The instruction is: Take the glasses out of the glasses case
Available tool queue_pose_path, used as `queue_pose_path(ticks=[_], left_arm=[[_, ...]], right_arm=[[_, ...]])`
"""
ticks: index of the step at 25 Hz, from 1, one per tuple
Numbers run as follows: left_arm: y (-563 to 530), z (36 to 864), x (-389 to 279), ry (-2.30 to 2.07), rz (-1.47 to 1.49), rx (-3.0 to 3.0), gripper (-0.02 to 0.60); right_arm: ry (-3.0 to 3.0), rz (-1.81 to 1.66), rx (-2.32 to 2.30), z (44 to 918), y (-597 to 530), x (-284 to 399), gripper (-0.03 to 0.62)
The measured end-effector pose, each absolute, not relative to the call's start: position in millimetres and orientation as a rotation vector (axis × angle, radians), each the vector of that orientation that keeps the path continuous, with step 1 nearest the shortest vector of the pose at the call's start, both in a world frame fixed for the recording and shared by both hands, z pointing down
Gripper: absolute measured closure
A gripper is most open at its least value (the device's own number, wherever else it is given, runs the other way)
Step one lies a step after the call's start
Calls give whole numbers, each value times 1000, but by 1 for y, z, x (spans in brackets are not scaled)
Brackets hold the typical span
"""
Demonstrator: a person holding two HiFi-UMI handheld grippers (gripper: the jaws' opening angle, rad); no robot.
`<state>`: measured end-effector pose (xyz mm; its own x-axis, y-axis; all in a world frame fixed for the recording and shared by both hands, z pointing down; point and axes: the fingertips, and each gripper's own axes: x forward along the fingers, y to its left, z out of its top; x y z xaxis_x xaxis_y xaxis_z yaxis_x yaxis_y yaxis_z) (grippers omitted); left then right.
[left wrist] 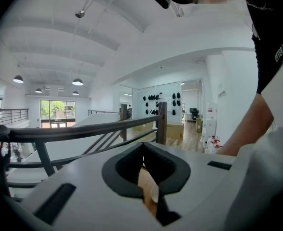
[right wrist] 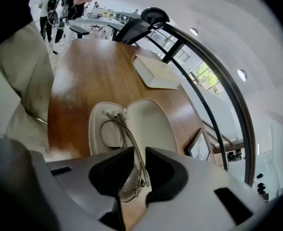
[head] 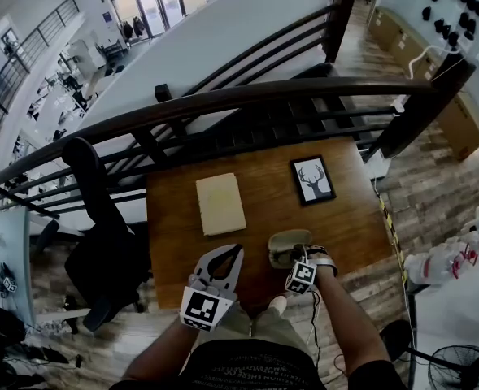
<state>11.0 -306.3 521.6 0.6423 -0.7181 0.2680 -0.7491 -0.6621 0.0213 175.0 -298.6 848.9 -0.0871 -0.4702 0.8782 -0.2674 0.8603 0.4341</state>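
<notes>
Head view: your left gripper [head: 228, 253] waits at the tabletop's [head: 337, 218] near edge, jaws together and empty. Your right gripper [right wrist: 140, 150] has its jaws narrowed onto the glasses [right wrist: 130, 182], which lie partly in the open glasses case [right wrist: 153, 124]. Lift crookedly and a temple could snag, dragging the case.

**Open-plan office, seen from a mezzanine**

A wooden table [head: 267, 205] stands against a dark railing [head: 263, 94]. Beyond the railing, and lower than the table, a floor of desks [head: 64, 75] runs to tall glass doors [head: 154, 6]. A black office chair [head: 101, 246] sits to the table's left. A plank floor [head: 434, 193] spreads to its right, with cardboard boxes [head: 464, 127] along a white wall that has black items [head: 459, 6] hung on it. Round pendant lamps [left wrist: 77, 82] hang from the white ceiling above the lower floor.
</notes>
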Motion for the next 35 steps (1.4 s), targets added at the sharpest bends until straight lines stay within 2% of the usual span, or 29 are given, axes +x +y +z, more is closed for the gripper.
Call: queue_pose_path(ticks=[1, 6, 14, 22, 35], left_arm=[[-306, 522, 12, -1222, 363, 2727, 555], [-303, 524, 12, -1221, 375, 2724, 555], [-307, 525, 0, -1258, 401, 2698, 555], [-308, 527, 2, -1247, 402, 2690, 555], [-317, 521, 9, -1230, 361, 2697, 555]], right_arm=[[-1684, -167, 565, 851, -297, 175, 497], [-1661, -175, 534, 855, -298, 176, 491], [-1627, -209, 511, 864, -307, 168, 537], [-1573, -205, 466, 865, -308, 167, 556], [-1891, 195, 1019, 793, -314, 192, 569]])
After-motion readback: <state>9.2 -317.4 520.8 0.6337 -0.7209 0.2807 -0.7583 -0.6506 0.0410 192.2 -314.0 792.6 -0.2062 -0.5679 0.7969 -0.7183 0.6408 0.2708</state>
